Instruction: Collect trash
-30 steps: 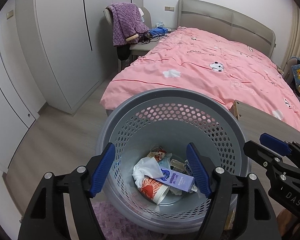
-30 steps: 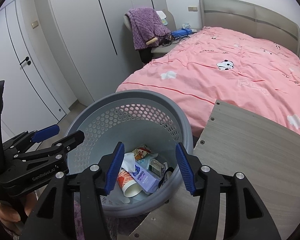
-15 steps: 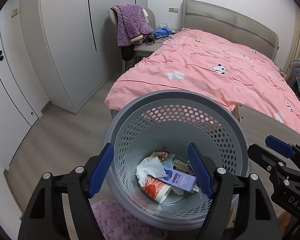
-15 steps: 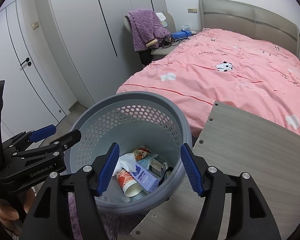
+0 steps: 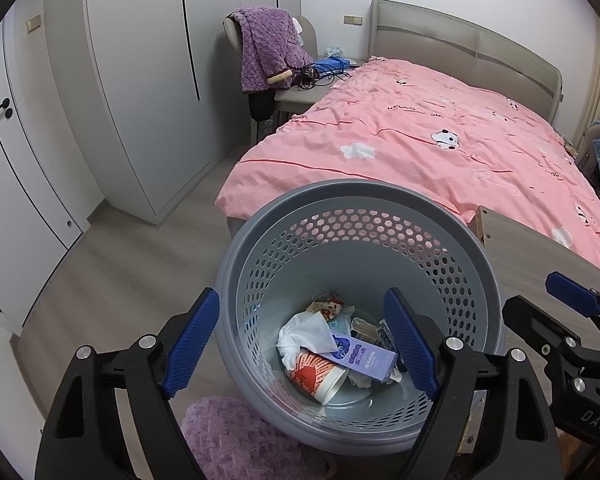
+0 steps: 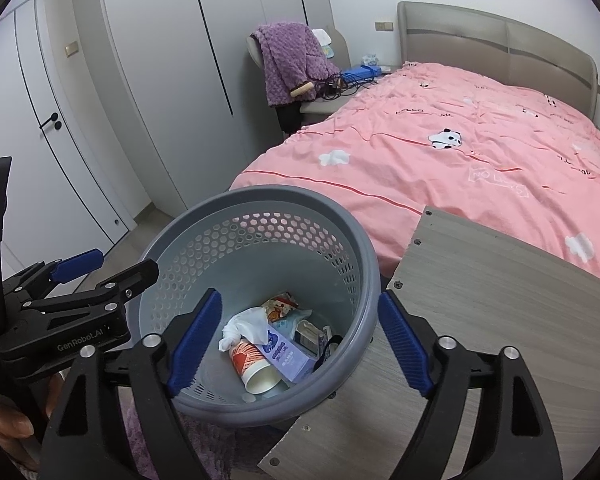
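Note:
A grey perforated waste basket (image 5: 352, 190) stands on the floor between both grippers, and shows in the right wrist view too (image 6: 260, 194). Inside lie a white tissue (image 5: 304, 330), a red-and-white paper cup (image 5: 320, 372), a lilac carton (image 5: 360, 354) and snack wrappers. My left gripper (image 5: 300, 294) hovers over the basket's near side, its jaws opening with nothing gripped between them. My right gripper (image 6: 300, 294) hangs above the basket's right rim, its jaws also opening and empty. Each view catches the other gripper at its edge: right gripper (image 5: 540, 296), left gripper (image 6: 116, 264).
A grey wooden board (image 6: 480, 320) lies right of the basket, touching its rim. Behind it is a bed with a pink cover (image 5: 440, 148). A purple fluffy rug (image 5: 236, 436) lies under the basket's near side. A chair with a purple blanket (image 5: 264, 48), wardrobes and a door stand farther back.
Both grippers' jaws have spread wider, the right one markedly. The left wrist view has drawn back slightly from the basket. The trash inside has not moved.

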Motion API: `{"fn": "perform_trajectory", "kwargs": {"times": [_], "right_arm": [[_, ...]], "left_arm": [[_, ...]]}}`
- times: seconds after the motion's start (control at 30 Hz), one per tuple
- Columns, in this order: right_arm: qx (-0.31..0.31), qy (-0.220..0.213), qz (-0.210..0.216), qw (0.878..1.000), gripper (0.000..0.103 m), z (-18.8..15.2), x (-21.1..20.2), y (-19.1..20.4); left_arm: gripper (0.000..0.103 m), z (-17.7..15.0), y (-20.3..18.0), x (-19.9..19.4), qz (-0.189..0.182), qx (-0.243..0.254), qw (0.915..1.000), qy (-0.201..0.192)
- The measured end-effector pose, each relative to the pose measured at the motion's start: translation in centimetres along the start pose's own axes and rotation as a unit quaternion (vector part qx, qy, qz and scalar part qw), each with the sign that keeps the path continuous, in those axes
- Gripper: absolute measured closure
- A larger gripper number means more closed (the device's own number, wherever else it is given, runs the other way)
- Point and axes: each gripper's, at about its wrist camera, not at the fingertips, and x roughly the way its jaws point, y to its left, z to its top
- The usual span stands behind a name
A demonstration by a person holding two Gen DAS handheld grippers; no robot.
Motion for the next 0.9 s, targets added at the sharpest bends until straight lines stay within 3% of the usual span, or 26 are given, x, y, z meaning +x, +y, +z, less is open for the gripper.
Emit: {"fn": "perform_trajectory", "kwargs": {"times": [0.3,0.9], "right_arm": [[0.006,-0.006,-0.001,1.000,0.009,0.07,-0.20,-0.30],[0.012,-0.006,-0.005,1.000,0.008,-0.12,-0.32,-0.91]], "left_arm": [[0.022,-0.03,-0.11,-0.35,0.006,0.001,1.0000,-0.004],[0.021,0.17,-0.32,-0.58,0.007,0.004,1.0000,-0.005]]}}
